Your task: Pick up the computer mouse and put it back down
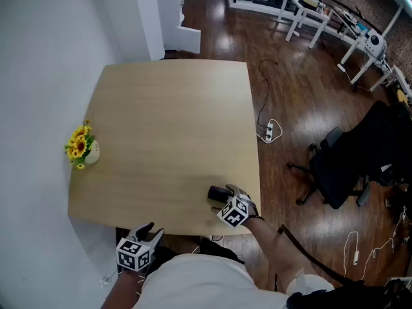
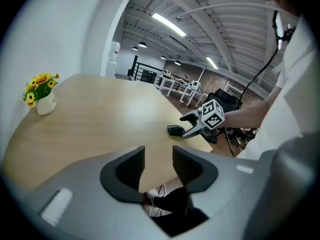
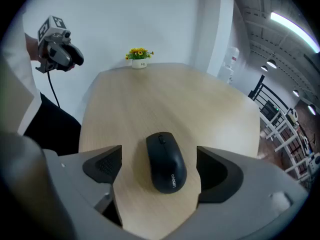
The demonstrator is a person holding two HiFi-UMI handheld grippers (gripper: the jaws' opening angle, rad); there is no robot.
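Step in hand, as I read it: pre-grasp, with the pick-up not yet made. The computer mouse [image 3: 166, 162] lies flat on the desk [image 1: 167, 121], close to the desk's near edge and towards its right corner, with its tail end towards the camera in the right gripper view. The right gripper [image 3: 160, 169] is tilted down over that same corner and straddles the mouse. Its fingers [image 3: 102, 164] are spread wide, one on each side, and bare desk shows between each pad and the mouse's flanks, so there is no contact yet. The left gripper [image 2: 157, 161] hangs just off the desk's near edge, left of centre. Its fingers [image 2: 131, 166] stand a little apart with nothing between them, and it looks idle for this task. A small flower pot [image 1: 84, 150] sits at the desk's left edge, well clear of the work. Next move, in my judgement: close the right fingers evenly on the mouse's two long sides, lowering the pads first if they ride above its widest part, then lift straight up off the desk. The shell is smooth and rounded, so a high or skewed pinch could squeeze it out forward. The mouse looks roughly centred between the fingers, which favours a square grip.
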